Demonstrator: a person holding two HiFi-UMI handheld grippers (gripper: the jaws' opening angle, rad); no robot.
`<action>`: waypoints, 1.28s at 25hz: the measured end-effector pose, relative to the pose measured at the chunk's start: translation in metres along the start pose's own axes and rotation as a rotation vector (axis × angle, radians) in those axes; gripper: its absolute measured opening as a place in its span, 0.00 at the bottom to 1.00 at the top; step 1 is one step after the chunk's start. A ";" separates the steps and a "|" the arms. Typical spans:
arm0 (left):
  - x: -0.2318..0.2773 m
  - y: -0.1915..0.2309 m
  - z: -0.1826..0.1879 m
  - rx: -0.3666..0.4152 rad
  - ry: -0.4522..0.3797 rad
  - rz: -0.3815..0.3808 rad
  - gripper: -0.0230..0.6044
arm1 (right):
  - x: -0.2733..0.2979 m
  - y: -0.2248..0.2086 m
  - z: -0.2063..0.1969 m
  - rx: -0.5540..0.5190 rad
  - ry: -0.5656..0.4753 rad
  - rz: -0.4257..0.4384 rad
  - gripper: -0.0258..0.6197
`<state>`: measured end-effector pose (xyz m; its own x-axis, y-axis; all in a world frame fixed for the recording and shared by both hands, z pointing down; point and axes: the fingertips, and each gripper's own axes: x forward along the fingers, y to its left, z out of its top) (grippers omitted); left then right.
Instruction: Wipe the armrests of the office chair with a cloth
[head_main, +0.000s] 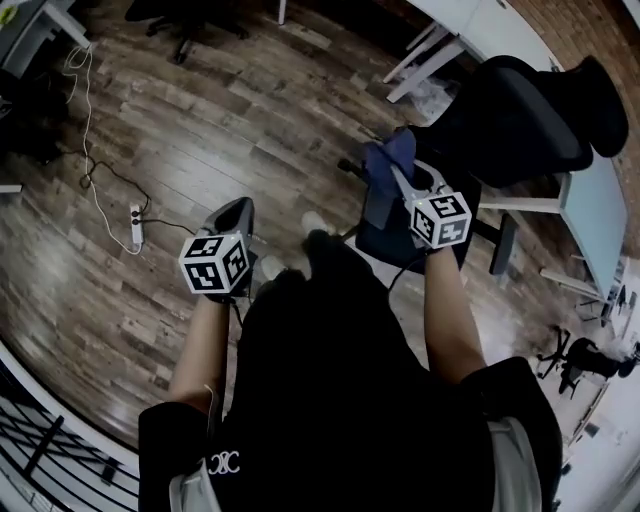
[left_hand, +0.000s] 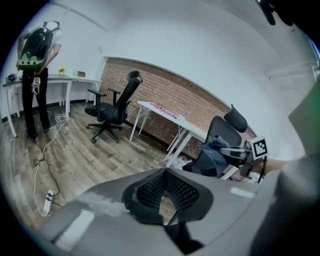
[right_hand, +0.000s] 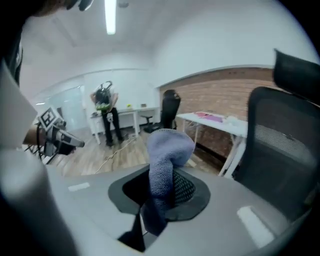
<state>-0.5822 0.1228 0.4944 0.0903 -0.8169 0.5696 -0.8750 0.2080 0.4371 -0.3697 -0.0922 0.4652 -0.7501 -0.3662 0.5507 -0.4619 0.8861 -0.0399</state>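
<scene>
Right gripper (right_hand: 160, 187), jaws clamped on the blue cloth (right_hand: 170, 145) that stands up from them, hangs just beside the chair (head_main: 520, 125) ahead to its right, nearer than the closed, empty left gripper (left_hand: 165, 172).

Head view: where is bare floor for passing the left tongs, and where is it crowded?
Bare floor lies ahead of the left tongs, between the power strip with its cable and the chair. Crowded: around the chair, with desk legs behind it and the right tongs holding the cloth.
</scene>
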 end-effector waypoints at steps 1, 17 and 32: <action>0.000 -0.004 0.004 0.018 -0.009 -0.015 0.05 | -0.020 -0.004 0.000 0.036 -0.041 -0.062 0.16; 0.010 -0.155 0.013 0.326 -0.052 -0.285 0.05 | -0.259 -0.049 -0.046 0.245 -0.286 -0.574 0.16; -0.051 -0.319 -0.149 0.417 -0.046 -0.287 0.05 | -0.431 -0.026 -0.191 0.298 -0.403 -0.528 0.16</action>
<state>-0.2365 0.1783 0.4294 0.3423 -0.8344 0.4320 -0.9342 -0.2530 0.2515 0.0560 0.0964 0.3879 -0.4812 -0.8505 0.2121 -0.8766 0.4683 -0.1110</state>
